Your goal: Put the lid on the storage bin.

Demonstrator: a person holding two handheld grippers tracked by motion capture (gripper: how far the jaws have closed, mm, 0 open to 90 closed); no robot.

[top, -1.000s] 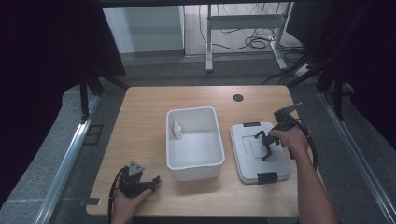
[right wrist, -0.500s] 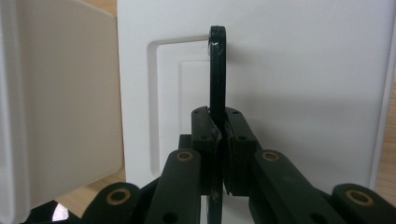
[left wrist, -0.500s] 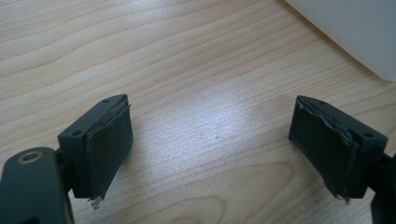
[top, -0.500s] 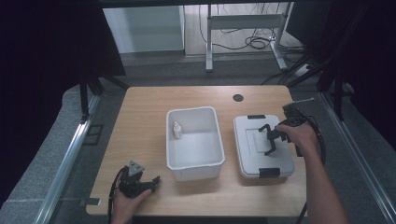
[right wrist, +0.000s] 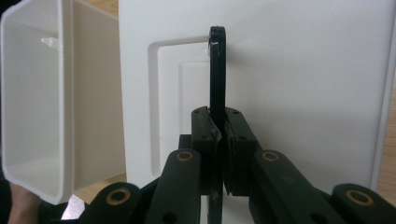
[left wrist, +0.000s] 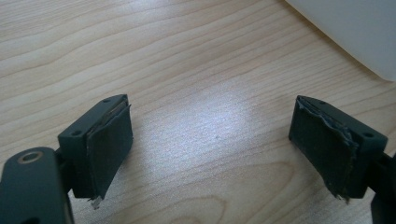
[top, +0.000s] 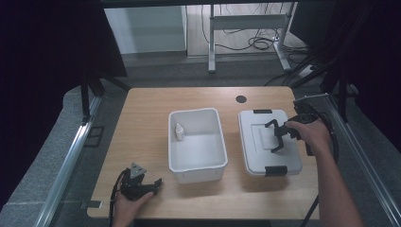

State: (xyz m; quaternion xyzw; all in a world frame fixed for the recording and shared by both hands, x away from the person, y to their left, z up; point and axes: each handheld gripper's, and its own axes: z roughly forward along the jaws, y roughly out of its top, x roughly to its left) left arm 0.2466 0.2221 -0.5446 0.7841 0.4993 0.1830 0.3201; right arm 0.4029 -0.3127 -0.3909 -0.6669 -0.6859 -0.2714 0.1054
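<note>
We are seeing right gripper pinching black handle of white lid, jaws pressed on it. Lid is lying flat on table, under gripper. Open bin is sitting just beside lid, small bottle inside. Left gripper is resting on table near bin corner, jaws spread, nothing between.

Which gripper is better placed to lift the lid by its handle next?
Right. The right gripper is shut on the lid's black handle. The left gripper rests open at the table's near left corner, across the bin.
</note>
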